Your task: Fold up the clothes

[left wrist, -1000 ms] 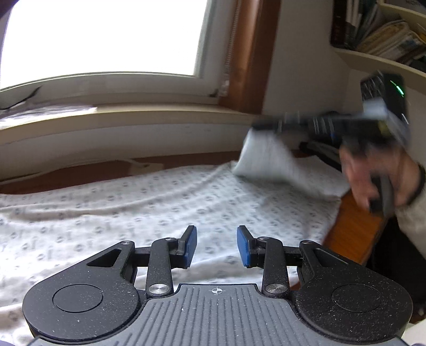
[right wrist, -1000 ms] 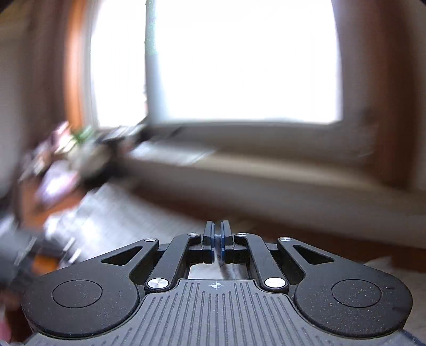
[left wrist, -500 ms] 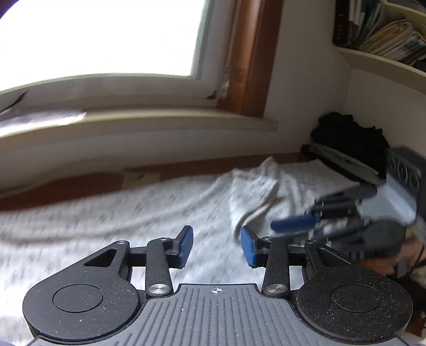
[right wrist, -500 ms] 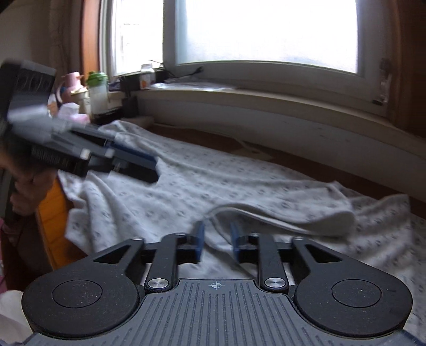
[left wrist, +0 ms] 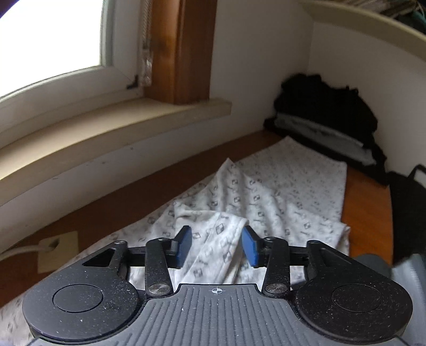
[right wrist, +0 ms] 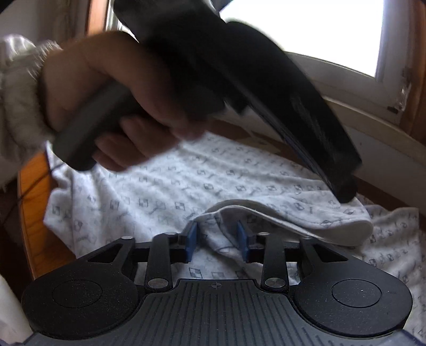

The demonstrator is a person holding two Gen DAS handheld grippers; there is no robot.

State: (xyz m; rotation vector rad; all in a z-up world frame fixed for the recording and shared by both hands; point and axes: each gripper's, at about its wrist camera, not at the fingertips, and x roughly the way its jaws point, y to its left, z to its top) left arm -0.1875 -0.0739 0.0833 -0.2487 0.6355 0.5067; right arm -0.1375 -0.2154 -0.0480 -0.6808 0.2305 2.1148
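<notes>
Left wrist view
- left gripper: jaws parted, have just been opening; blue pads clear of the cloth, nothing grasped
- garment: one white piece with small grey printed motifs, spread on the wooden table; a folded sleeve-like flap runs up between the two pads, not pinched
- print on garment: small squares and marks, too blurred to read as letters
- dark clothes pile: one heap in the corner behind the garment, black on top with a pale layer under it
- window sill: one, cream, above the table's far edge
- wall socket plate: one, beige, cable going off left
- shelf: one, top right; contents blurred, no writing legible

Right wrist view
- right gripper: jaws narrowly apart, have just been closing; a ridge of the garment sits between the pads, right pad looks close against the fold, left pad apart from it, not clamped
- garment position: lying across the table, hem fold curving just beyond the fingertips
- left hand: one, wrapped on the other tool's grey handle, above the cloth, blurred
- sleeve: pale fuzzy cuff at left
- brands / labels: none readable in either view
</notes>
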